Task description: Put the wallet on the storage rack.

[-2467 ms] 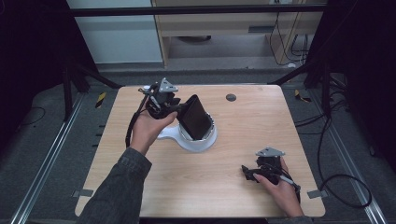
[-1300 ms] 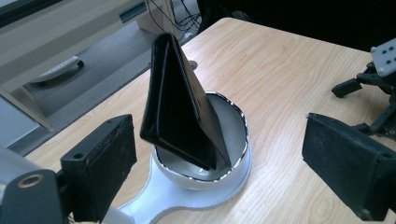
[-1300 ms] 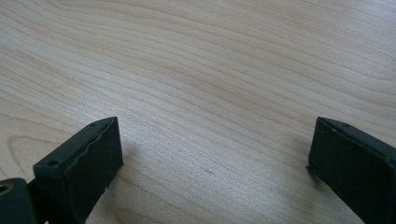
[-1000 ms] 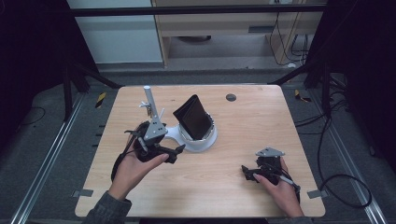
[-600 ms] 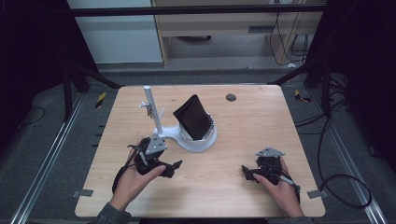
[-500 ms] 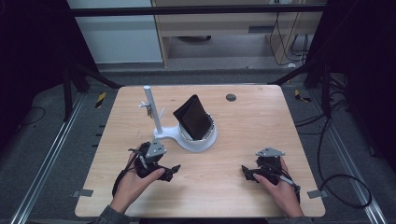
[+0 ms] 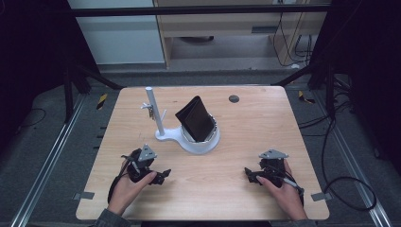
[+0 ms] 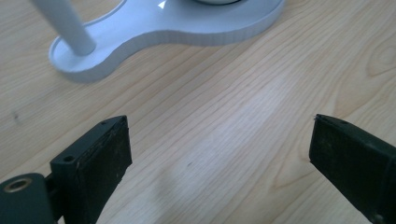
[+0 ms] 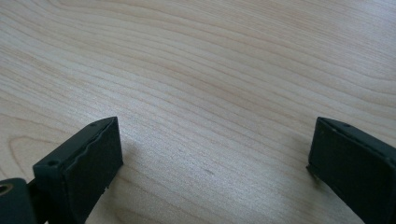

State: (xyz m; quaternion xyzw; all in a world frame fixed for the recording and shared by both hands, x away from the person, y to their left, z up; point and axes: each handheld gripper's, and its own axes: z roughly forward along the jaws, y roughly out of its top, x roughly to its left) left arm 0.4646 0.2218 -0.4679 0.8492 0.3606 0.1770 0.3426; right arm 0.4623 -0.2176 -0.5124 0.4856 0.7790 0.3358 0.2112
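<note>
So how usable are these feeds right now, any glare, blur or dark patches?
High view: the table is evenly lit but its surroundings are very dark, and the picture is soft. Left gripper view: the wood is sharp, the white stand slightly bright, and the near jaws of the left hand-held gripper a little blurred. Right gripper view: a pale sheen on the wood, no harsh glare.

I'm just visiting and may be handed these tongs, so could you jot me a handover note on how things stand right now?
Left tongs: open, holding nothing, resting low on the table near its front left.
Right tongs: open, holding nothing, near the front right.
The black wallet stands tilted in the round cup of the white stand, beside its upright post.
Done, by the look of it: wallet placed in the stand.
Left: probably nothing, unless another step follows; both tongs are free for it.
</note>
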